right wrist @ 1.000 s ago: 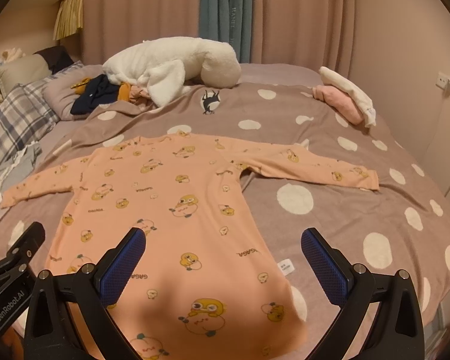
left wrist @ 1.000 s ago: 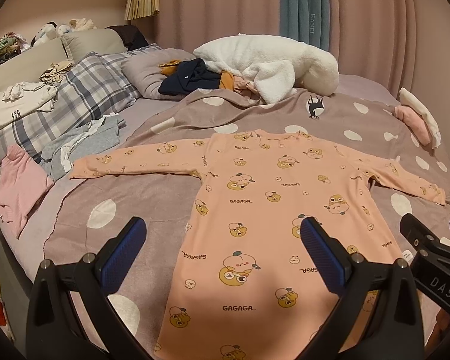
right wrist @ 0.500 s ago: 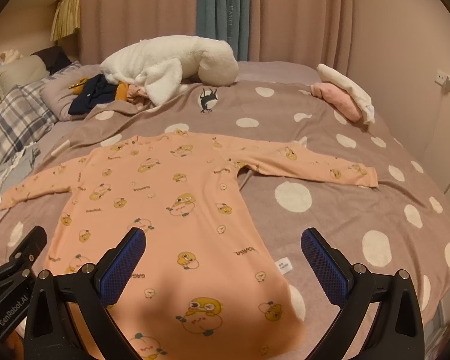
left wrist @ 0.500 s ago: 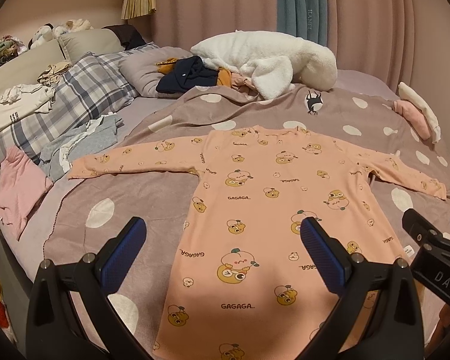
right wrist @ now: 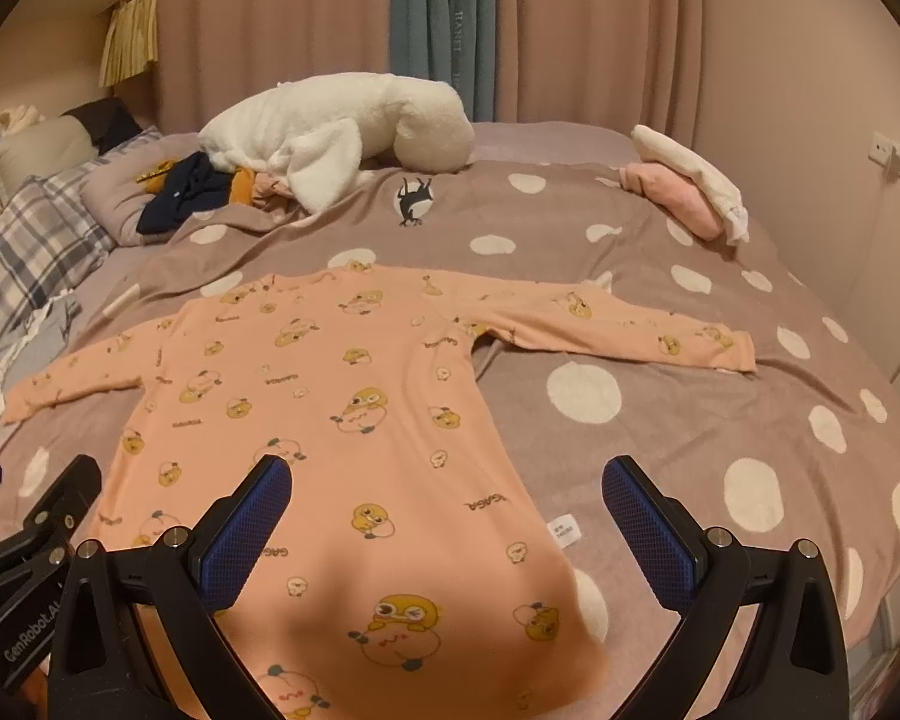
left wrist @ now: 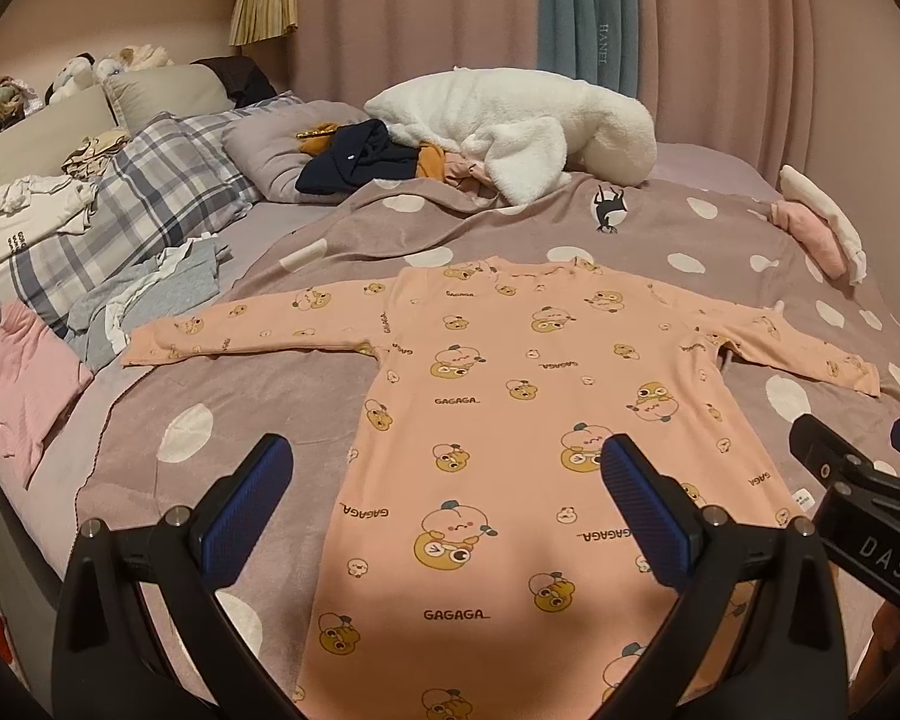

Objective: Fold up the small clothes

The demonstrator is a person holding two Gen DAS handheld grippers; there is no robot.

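A peach long-sleeved child's garment (left wrist: 510, 420) (right wrist: 342, 420) with cartoon prints lies flat on the spotted mauve blanket (left wrist: 240, 420) (right wrist: 720, 420), both sleeves spread out sideways. My left gripper (left wrist: 447, 474) hovers open above the lower left part of the garment, nothing between its blue pads. My right gripper (right wrist: 447, 495) hovers open above the garment's lower right edge, also holding nothing. Each gripper shows at the edge of the other's view. A small white label (right wrist: 564, 529) sticks out at the garment's right side seam.
A white fleece heap (left wrist: 510, 132) and dark clothes (left wrist: 360, 159) lie at the far end of the bed. Plaid pillow (left wrist: 138, 204), grey (left wrist: 144, 306) and pink (left wrist: 24, 384) clothes sit left. Folded pink and white items (right wrist: 690, 192) lie far right. Curtains hang behind.
Both grippers have drifted slightly back and up over the garment; the view has shifted a little. Jaws stay open and the garment has not moved.
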